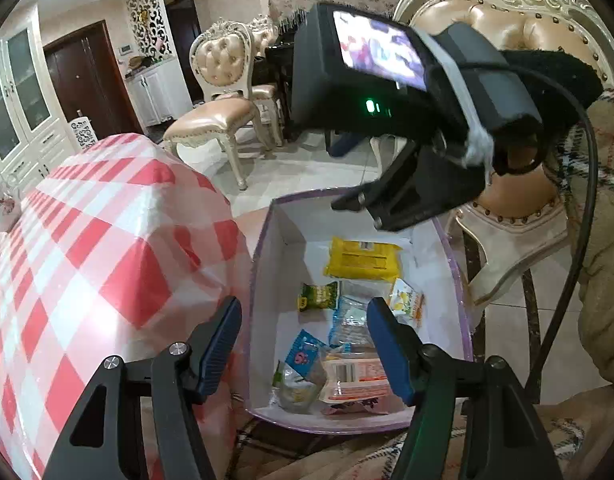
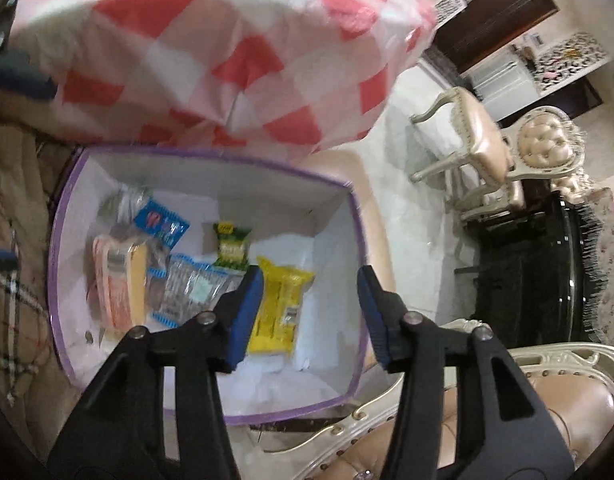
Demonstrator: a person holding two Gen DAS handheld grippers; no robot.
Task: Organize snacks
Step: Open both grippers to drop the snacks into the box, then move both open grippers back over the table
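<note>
Blue-padded jaws of the left gripper [image 1: 305,344] stood spread with nothing between them, low in the frame over the purple-rimmed white box [image 1: 263,264]; the right gripper [image 2: 310,312] likewise gaped empty above its far corner. Inside lay a yellow packet [image 1: 361,259], a green sachet [image 1: 318,297], a blue sachet [image 1: 303,350] and an orange-striped pack [image 1: 355,378]. At upper left, the red-checked tablecloth [image 1: 91,248] hung beside the box.

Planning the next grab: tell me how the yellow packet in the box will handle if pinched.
The yellow packet lies flat in the box, so it probably flexes rather than stays stiff. Its glossy film wrap may slip. It looks thin, likely light.
</note>
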